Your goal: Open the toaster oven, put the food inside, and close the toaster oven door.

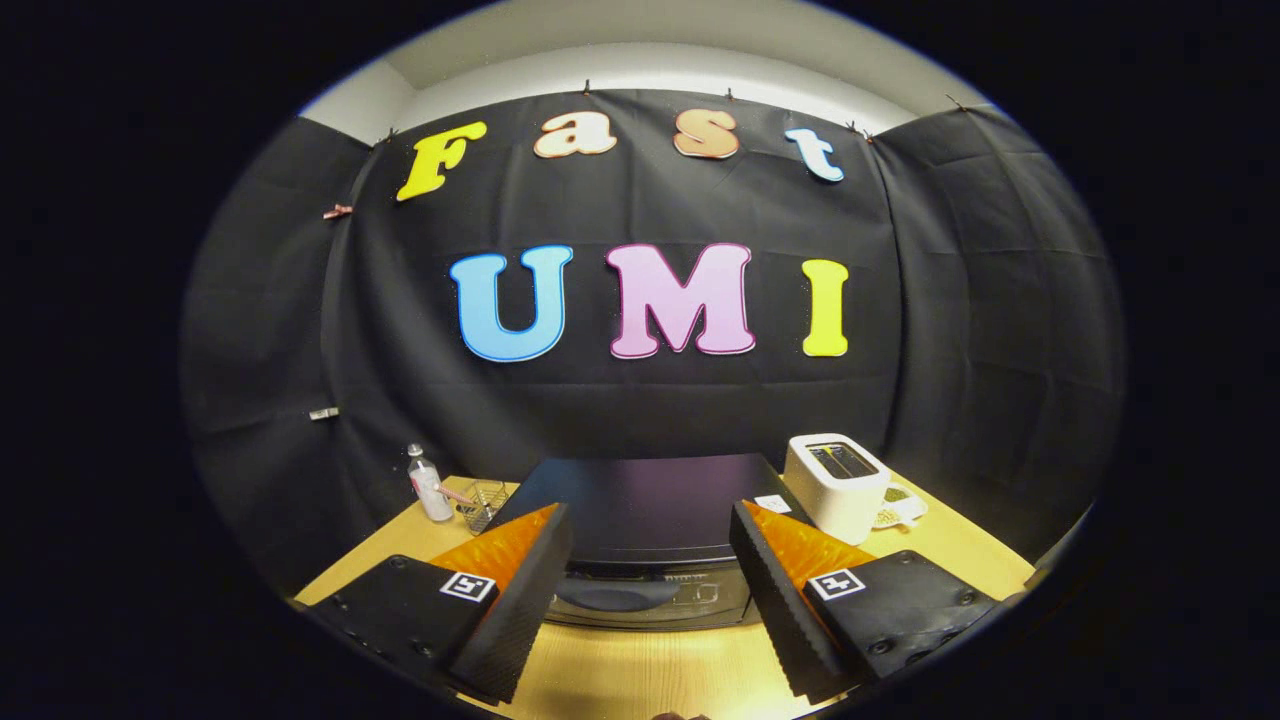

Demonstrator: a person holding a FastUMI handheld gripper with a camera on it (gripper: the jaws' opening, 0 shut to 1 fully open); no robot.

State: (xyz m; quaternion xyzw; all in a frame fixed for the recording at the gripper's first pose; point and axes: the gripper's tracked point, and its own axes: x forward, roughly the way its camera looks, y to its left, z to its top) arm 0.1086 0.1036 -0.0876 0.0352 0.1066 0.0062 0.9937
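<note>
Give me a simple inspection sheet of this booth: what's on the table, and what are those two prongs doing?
Surface: light wooden table, bare in front of the oven.
Job's things: dark toaster oven just ahead of the fingers, door shut, handle between them; food not seen.
Clutter: white slot toaster to one side of the oven, a small pale dish behind it; clear plastic bottle and wire basket on the other side.
Grippers: gripper open, fingers spread, holding nothing.
Cables: nothing seen.
Surroundings: black cloth wall, pale ceiling above.
</note>
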